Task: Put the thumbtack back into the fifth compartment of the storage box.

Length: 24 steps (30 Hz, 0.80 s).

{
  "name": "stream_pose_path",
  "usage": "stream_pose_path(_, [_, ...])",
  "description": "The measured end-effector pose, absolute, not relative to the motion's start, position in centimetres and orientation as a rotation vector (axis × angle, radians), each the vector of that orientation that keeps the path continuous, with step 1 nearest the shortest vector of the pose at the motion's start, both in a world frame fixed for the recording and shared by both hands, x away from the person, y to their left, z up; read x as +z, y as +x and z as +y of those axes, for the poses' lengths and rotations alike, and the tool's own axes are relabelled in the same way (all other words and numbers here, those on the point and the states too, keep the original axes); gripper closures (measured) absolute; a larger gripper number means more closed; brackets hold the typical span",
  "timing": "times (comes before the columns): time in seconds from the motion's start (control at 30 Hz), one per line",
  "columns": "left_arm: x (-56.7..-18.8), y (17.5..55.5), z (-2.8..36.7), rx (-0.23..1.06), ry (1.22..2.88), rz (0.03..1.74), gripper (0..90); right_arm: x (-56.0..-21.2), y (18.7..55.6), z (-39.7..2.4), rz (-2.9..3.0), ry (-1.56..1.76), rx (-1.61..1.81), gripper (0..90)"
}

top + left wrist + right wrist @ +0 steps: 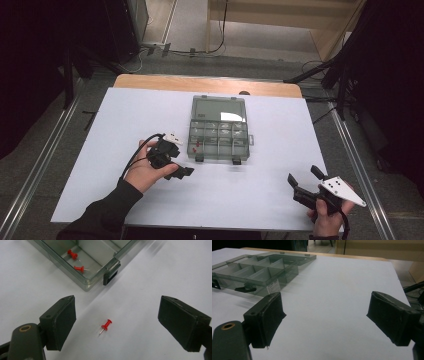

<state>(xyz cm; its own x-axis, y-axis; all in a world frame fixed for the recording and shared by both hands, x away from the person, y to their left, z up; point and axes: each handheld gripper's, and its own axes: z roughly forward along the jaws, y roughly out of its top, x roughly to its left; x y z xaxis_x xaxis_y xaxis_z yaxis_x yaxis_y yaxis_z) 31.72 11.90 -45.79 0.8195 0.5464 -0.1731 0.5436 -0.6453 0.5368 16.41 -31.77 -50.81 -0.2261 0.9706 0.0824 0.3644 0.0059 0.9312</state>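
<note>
The left gripper (117, 322) hangs released over a loose red pushpin (106, 325) lying on the white worktop (162, 270) between its parted jaws, untouched, with the clear compartment box (86, 283) just beyond, while the right gripper (325, 320) stands released and empty, well apart.
</note>
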Motion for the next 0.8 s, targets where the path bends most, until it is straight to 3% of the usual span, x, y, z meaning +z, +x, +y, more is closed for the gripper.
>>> stream_pose_path(0.37, [-46.9, 31.5, 11.5, 0.022, 2.477, 0.829, 46.4, -50.8, 16.4, -31.8, 1.649, 1.391, 1.219, 13.4])
stream_pose_path(0.8, [-47.5, 31.4, 11.4, 0.034, 2.531, 0.833, 72.1, -50.8, 16.4, -31.8, 1.649, 1.392, 1.218, 13.4])
